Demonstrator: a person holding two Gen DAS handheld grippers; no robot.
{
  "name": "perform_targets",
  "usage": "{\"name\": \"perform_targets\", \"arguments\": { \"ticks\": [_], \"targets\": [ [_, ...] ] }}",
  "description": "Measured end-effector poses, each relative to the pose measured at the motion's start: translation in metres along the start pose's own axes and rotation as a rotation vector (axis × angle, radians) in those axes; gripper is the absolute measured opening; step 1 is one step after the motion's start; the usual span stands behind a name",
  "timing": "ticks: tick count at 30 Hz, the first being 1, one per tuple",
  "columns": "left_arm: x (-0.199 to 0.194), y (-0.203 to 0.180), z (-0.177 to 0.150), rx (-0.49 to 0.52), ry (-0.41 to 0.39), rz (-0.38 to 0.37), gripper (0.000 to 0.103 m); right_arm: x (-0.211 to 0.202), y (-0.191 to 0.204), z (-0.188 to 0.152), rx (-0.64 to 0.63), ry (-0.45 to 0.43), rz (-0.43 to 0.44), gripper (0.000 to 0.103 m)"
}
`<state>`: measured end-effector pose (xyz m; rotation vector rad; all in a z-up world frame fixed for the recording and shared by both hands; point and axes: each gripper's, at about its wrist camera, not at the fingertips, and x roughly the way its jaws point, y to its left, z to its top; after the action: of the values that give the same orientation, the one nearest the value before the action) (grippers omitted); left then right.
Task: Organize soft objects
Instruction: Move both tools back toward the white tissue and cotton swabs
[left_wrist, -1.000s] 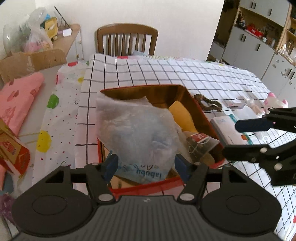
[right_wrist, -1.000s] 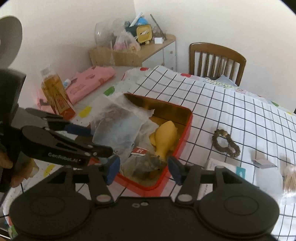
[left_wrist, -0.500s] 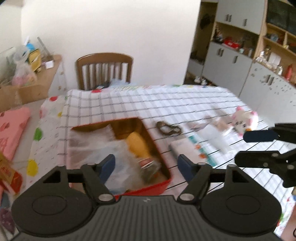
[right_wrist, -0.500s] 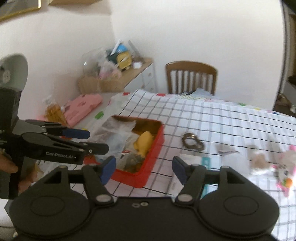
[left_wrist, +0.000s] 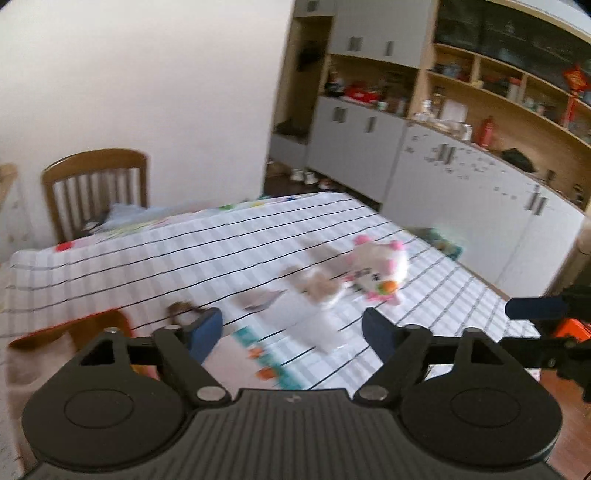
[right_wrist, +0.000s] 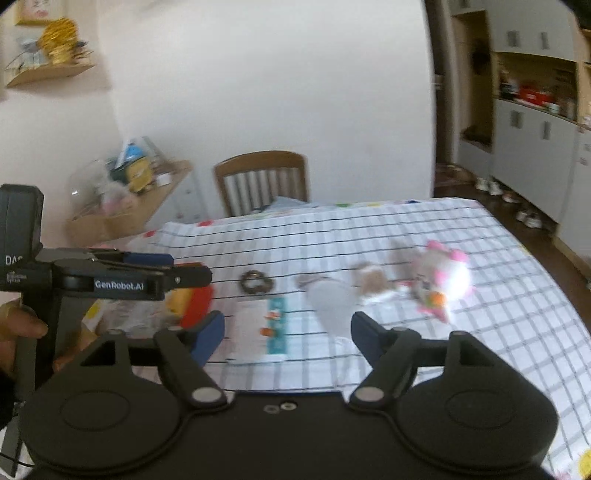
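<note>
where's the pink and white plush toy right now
The pink and white plush toy lies on the checked tablecloth, right of centre in both wrist views, just right of a small brown fuzzy item and far from the red box.

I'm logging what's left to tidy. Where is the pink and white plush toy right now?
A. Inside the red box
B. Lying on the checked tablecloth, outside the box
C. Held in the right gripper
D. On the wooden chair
B: the plush toy lies on the checked tablecloth, well away from the red box, and both the right gripper and left gripper are open and empty.
</note>
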<state>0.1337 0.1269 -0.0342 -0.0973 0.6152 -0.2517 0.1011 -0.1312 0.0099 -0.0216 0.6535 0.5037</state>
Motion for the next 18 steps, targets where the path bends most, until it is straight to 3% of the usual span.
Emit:
{"name": "perform_targets", "arguments": {
  "ticks": [9, 14, 18],
  "targets": [
    [0.026, -0.033, 0.003, 0.023, 0.035, -0.084, 0.084, -0.004, -0.036, -0.012, 0.071, -0.008, -0.062, 0.08],
    [0.036, -0.033, 0.002, -0.007, 0.038, -0.059, 0.096, 0.008, -0.053, -0.006, 0.1, -0.011, -0.05, 0.087],
    [0.043, -0.033, 0.006, -0.043, 0.031, -0.021, 0.097, 0.02, -0.065, 0.002, 0.095, -0.014, -0.023, 0.09]
  ]
}}
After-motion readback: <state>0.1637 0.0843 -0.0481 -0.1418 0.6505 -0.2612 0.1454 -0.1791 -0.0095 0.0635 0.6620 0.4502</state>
